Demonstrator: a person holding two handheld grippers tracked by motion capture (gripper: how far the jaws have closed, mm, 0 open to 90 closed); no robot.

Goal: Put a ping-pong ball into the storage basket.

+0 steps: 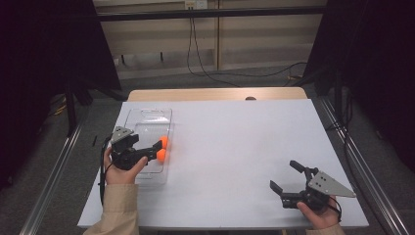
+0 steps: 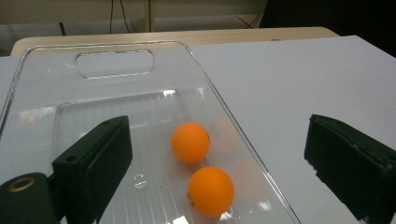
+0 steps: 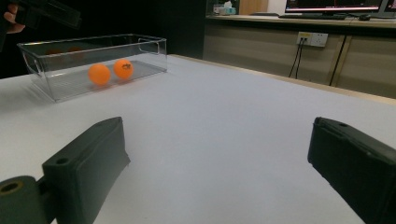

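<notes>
Clear bin (image 1: 147,117) lying lengthwise away from the desk's (image 1: 235,147) near edge, two orange balls (image 1: 162,148) inside by its right wall. Left hand-held gripper (image 1: 155,147) wide above, partly masking them; right hand-held gripper (image 1: 284,177) wide, empty.

1. Left tongs (image 1: 157,148): black body, grey three-cornered plate on top, black cable trailing.
2. Right tongs (image 1: 284,175): black, grey three-cornered plate dotted with small screws.
3. Jaws: blocky matte-black pads; round brass-rimmed hole at base.
4. Sleeves (image 1: 120,205): beige, reaching the wrists.
</notes>
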